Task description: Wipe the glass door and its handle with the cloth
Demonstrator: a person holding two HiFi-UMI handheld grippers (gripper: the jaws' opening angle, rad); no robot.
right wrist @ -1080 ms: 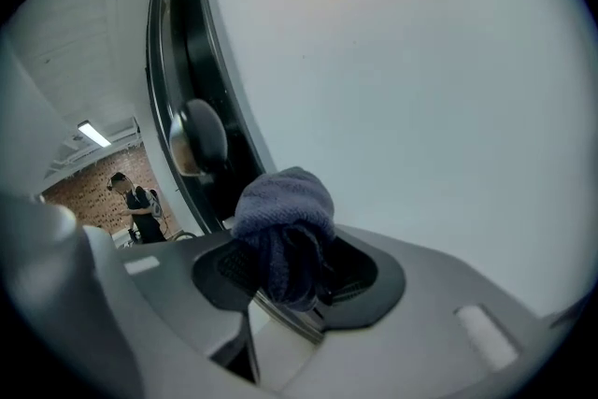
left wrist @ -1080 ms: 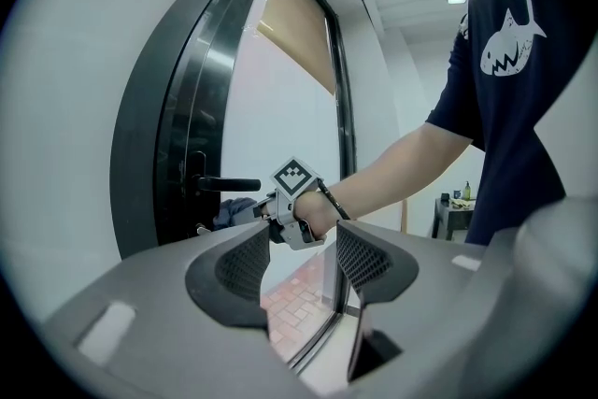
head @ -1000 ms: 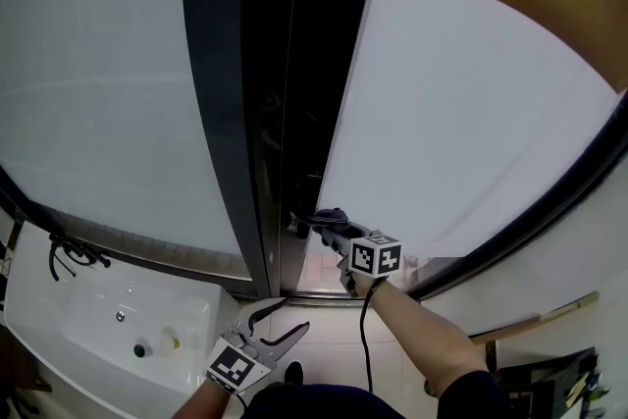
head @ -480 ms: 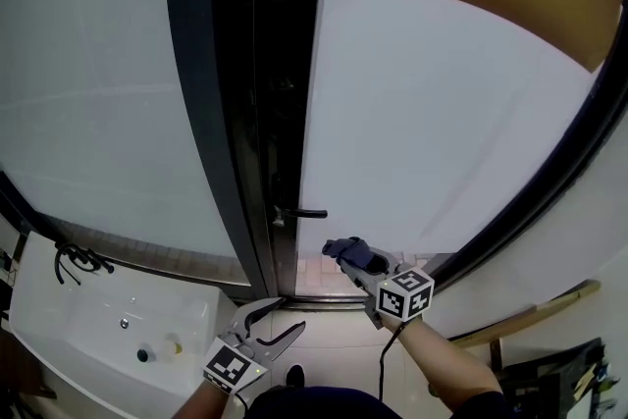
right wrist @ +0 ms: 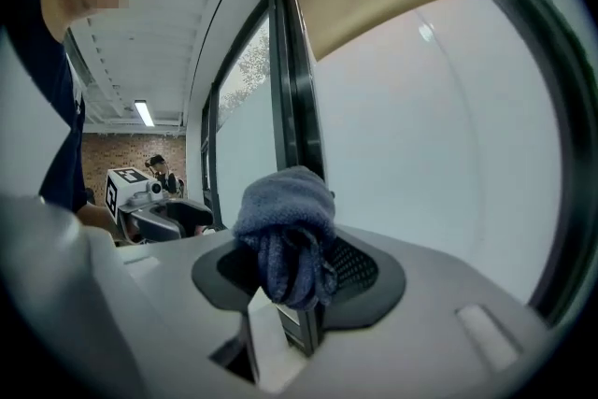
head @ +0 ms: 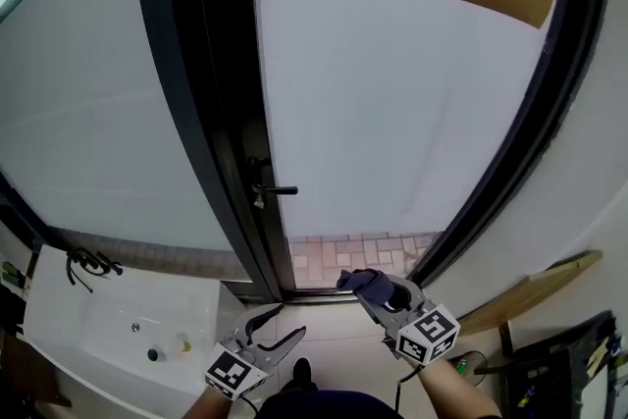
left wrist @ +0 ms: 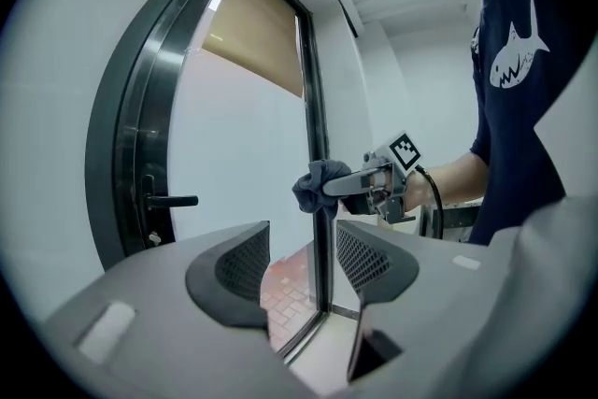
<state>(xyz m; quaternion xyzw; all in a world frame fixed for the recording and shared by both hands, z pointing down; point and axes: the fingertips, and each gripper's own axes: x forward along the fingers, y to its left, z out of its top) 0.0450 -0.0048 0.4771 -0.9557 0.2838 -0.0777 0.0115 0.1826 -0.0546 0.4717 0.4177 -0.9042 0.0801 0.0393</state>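
"Grey-blue cloth [right wrist: 285,229]: position?"
"Bunched and clamped between the jaws of the right gripper [head: 371,289], low, near the bottom of the glass door [head: 392,113]. Contact with the pane cannot be confirmed. The right gripper view gives the cloth close up."
"Left gripper [head: 279,325]?"
"Jaws spread, nothing between them. Its own view shows the handle [left wrist: 168,200] side-on, projecting from the dark frame [left wrist: 117,154], well apart from the cloth. Only the head view shows the white sink [head: 88,309] at lower left."
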